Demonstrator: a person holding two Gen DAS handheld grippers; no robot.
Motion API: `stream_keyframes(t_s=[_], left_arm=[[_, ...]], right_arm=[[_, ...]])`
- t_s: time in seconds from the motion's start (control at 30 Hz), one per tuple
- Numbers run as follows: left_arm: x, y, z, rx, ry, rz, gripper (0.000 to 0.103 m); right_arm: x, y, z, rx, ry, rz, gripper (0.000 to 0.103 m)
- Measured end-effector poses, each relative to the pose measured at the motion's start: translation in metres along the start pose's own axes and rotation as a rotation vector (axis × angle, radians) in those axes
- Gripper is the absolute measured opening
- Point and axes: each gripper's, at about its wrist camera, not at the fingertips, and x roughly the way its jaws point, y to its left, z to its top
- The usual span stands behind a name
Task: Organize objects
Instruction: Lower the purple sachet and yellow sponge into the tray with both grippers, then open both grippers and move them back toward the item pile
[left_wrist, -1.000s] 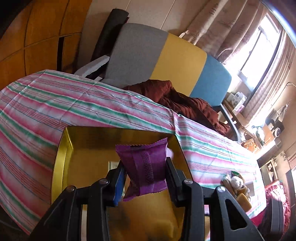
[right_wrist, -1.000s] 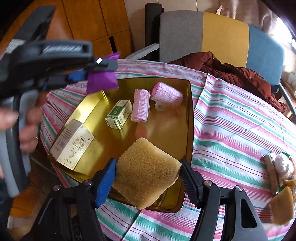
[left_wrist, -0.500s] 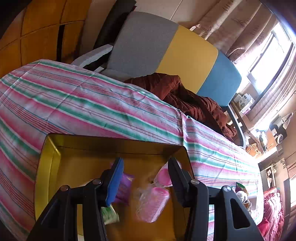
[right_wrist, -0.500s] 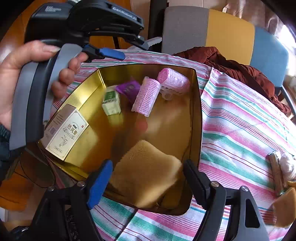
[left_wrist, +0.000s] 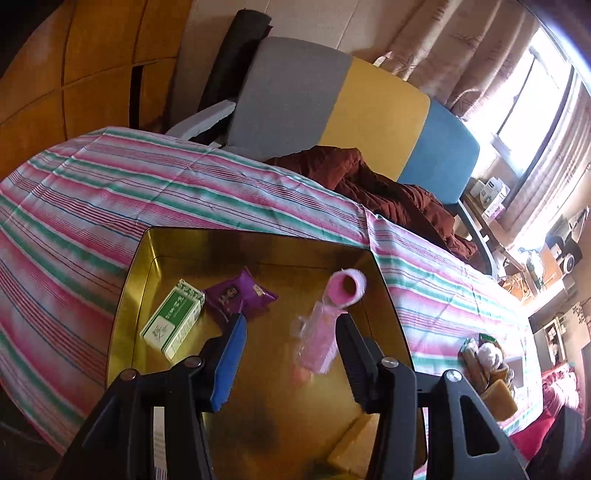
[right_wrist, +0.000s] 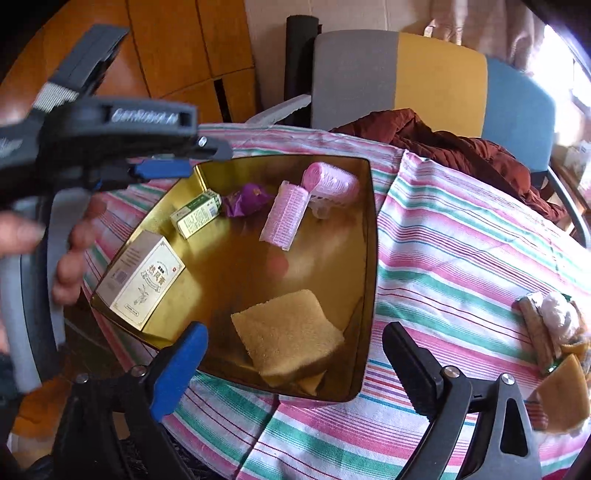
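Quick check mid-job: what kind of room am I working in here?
Most likely a lived-in home room, a living or dining area. A striped tablecloth covers the table, a grey, yellow and blue chair holds a rumpled brown garment, and curtains frame a bright window.

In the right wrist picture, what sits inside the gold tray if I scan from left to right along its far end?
Green and white box → purple packet → flat pink hair roller → round pink hair roller, all lying in the gold tray.
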Motion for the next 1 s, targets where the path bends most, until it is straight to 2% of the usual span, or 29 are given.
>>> stream_keyframes(t_s=[0.27,0.6,1.0], left_arm=[[-0.024,-0.013,-0.036,0.092,-0.032,0.064,0.051],[-0.035,-0.021,-0.061,0.169,-0.05,0.129,0.051],[-0.037,-0.041,-0.078,0.244,-0.044,0.117,0.051]], right_arm=[[-0.014,-0.013,-0.001,0.073,-0.045,-0.037,0.103],[-0.025,-0.029,-0.005,0.13,-0.06,-0.075,0.103],[-0.046,-0.058,0.0,0.158,-0.103,-0.159,0.103]])
